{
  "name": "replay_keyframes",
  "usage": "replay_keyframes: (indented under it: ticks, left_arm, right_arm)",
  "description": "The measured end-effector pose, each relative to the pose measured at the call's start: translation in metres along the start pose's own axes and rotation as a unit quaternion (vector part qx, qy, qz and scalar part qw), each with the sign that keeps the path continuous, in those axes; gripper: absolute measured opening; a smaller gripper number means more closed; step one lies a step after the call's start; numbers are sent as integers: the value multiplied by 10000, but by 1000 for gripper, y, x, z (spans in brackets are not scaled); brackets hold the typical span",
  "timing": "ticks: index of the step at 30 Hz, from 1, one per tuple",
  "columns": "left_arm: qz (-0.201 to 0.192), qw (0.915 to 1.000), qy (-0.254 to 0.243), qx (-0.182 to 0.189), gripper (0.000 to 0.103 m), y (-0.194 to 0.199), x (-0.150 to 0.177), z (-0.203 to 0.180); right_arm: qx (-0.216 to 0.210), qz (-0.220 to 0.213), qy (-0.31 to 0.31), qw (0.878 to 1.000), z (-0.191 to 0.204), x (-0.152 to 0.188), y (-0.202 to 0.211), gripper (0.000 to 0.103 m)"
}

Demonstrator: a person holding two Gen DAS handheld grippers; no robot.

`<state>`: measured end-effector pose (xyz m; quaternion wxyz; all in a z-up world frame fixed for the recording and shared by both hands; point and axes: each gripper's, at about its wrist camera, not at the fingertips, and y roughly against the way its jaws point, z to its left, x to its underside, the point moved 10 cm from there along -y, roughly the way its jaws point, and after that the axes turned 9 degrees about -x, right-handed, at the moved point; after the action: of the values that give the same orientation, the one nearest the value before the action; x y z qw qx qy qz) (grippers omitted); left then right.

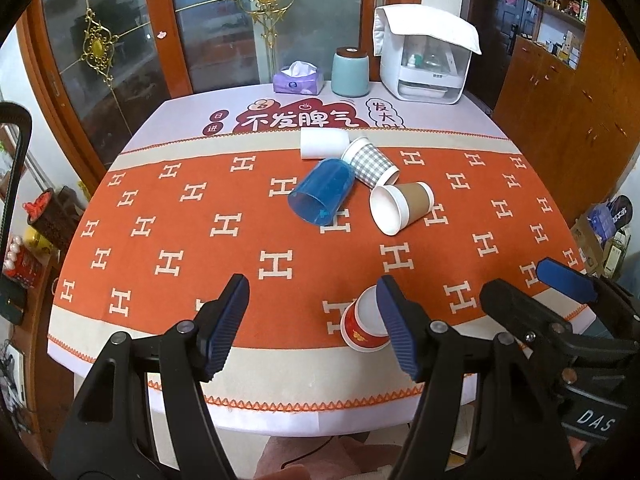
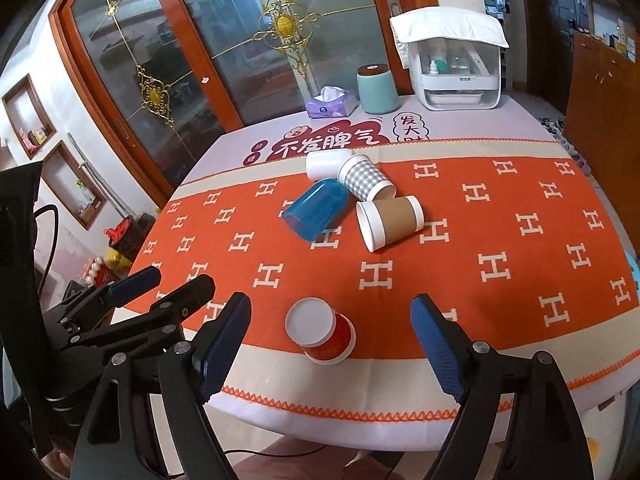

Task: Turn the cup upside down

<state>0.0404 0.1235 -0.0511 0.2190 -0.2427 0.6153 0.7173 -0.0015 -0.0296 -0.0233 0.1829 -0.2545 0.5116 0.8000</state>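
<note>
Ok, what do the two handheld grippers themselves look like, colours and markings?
Both match: the left gripper and the right gripper have black plastic scissor-style frames with silver pivot rivets, and dark blue ribbed pads line the jaws. The right gripper's body shows white "DAS" lettering in the left wrist view. No sleeves are visible.

1. You are looking at five cups: red [image 2: 326, 334], brown [image 2: 390, 222], blue [image 2: 314, 212], checked [image 2: 366, 180], white [image 2: 326, 164].
2. You are seeing one tissue box [image 2: 331, 104].
3. You are seeing one teal canister [image 2: 377, 90].
4. You are holding two hand-held grippers: left [image 1: 310, 326], right [image 2: 332, 348].
</note>
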Motion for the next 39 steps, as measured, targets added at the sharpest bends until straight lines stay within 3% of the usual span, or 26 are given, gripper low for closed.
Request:
replay_keyframes:
  ticks: [39]
  left_arm:
    - [298,9995,44,40,63,-27,6,5]
  right_arm:
    - [61,230,-116,9996,-8,4,-26,84]
